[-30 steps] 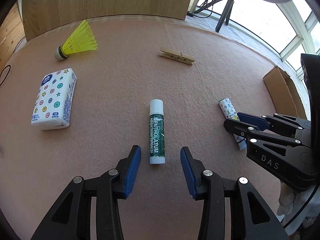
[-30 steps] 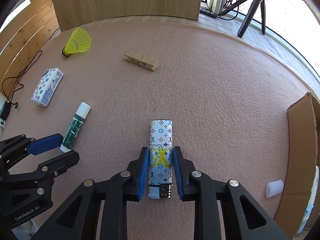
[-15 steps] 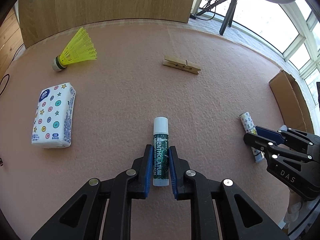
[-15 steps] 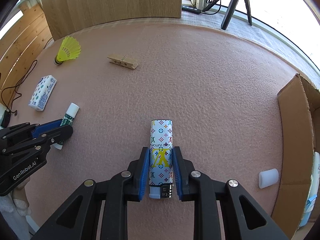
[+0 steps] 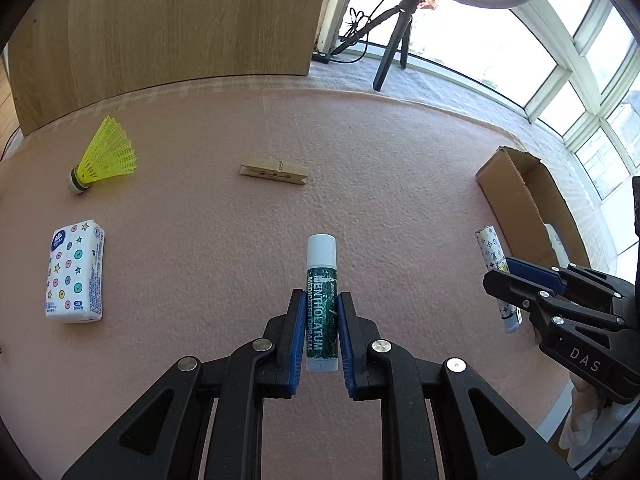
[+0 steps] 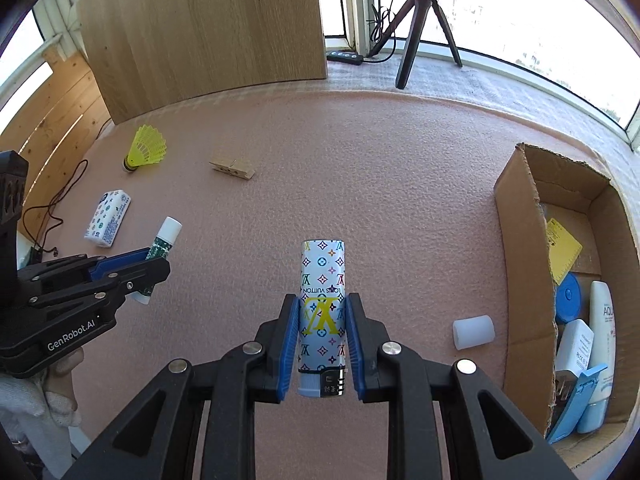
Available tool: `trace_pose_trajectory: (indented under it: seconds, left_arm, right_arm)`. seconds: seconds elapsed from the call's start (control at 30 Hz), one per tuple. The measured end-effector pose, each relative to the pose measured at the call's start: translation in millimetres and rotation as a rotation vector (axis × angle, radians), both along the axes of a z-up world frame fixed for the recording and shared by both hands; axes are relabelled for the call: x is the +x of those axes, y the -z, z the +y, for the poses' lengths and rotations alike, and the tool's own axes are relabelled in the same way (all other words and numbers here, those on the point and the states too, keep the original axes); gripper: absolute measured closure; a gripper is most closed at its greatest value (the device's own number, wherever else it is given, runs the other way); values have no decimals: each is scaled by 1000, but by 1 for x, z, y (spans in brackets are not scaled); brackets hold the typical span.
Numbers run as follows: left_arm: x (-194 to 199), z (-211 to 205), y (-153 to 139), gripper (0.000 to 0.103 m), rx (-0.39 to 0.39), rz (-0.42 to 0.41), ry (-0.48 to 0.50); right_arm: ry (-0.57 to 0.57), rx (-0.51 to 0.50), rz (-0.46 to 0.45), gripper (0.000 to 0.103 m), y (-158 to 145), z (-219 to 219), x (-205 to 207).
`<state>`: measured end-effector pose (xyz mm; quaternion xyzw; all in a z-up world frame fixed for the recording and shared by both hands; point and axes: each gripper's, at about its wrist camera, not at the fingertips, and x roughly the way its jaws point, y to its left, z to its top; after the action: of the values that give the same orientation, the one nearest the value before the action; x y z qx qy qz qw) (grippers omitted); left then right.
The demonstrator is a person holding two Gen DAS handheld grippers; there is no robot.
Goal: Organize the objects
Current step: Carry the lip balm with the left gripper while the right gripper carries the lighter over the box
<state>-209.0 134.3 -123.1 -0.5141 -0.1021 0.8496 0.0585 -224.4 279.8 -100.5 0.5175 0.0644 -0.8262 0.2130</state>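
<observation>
between the blue pads of the left gripper (image 5: 321, 334) sits a green lip balm stick (image 5: 321, 300), its white cap pointing away from the camera; the jaws have just been closing and now pinch the tube on both sides. the right gripper (image 6: 322, 338) is clamped on a patterned lighter (image 6: 323, 304) (white with coloured monograms, metal end toward the camera), pads pressed against its flanks. both things hang above a pink textured mat (image 5: 208, 240) that covers the work surface. left lying on that mat are a yellow shuttlecock (image 5: 105, 156) on its side, a wooden clothespin (image 5: 274, 171) near the middle, a tissue pack (image 5: 75, 272) printed with stars and buttons, and, seen from the right wrist, a small white cap (image 6: 473, 333) just beside an open cardboard box (image 6: 520, 264). the box stands at the mat's right edge and already holds white bottles, a blue lid and a yellow card. beyond the mat a light wooden panel (image 6: 208, 20) stands upright, a black tripod (image 6: 426, 24) rests on a paler strip of floor covering, and white-framed windows (image 5: 580, 80) let in bright daylight. a dark cable (image 6: 60, 196) trails off the mat's left side.
</observation>
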Motion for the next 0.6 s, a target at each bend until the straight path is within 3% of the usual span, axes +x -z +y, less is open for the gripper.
trace_pose_trajectory:
  seconds: [0.27, 0.6]
  left_arm:
    - [-15, 76, -25, 87, 27, 49, 133]
    - [-37, 169, -43, 87, 53, 94, 282]
  right_arm:
    - [101, -34, 43, 82, -31, 65, 7]
    - [223, -21, 71, 82, -45, 143, 14]
